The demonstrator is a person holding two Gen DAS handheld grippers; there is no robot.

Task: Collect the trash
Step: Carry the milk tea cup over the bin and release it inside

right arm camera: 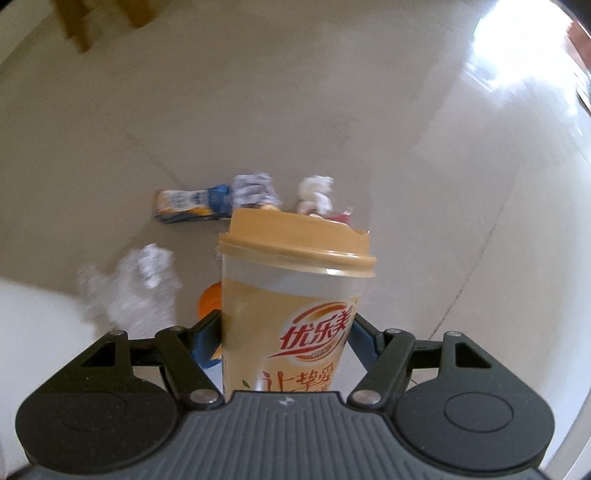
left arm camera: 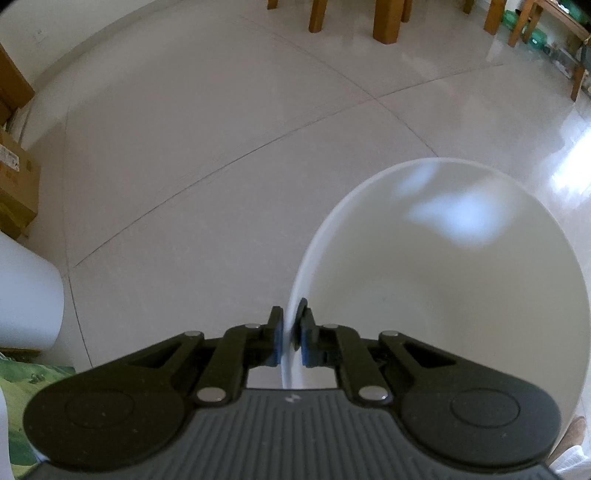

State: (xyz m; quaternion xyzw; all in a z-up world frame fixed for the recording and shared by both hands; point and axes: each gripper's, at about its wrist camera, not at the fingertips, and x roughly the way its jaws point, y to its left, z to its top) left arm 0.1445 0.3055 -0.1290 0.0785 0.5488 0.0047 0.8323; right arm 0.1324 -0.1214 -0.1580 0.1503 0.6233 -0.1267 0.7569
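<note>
Right, left gripper [left arm camera: 291, 332] is clamping the near rim of a white bucket [left arm camera: 443, 280], one blue pad outside the wall and one inside, jaws nearly closed on the thin plastic. Bucket is sitting to the right in the left wrist view, open mouth facing the camera, inside looking bare apart from a patch of light on the far wall. It is hanging over a pale tiled floor [left arm camera: 221, 147]. Wooden furniture legs [left arm camera: 386, 18] are standing along the top edge, a cardboard box [left arm camera: 16, 184] at the far left.

Right gripper [right arm camera: 286, 332] is holding a milk tea cup [right arm camera: 291, 314] with a tan lid, fingers spread to the cup's width and pressing its sides low on the body. Cup is pointing upright in the right wrist view, red logo facing the camera.

Behind the cup, on the floor, more trash is lying: a flattened blue and yellow wrapper [right arm camera: 184, 205], a crumpled printed wrapper [right arm camera: 253, 190] touching its right end, a crumpled white tissue [right arm camera: 316, 194] just beside a small red scrap [right arm camera: 340, 216]. Nearer left, clear crumpled plastic [right arm camera: 129, 288] is blurring out. Something orange [right arm camera: 208, 299] is showing beside the cup; cannot tell what.
</note>
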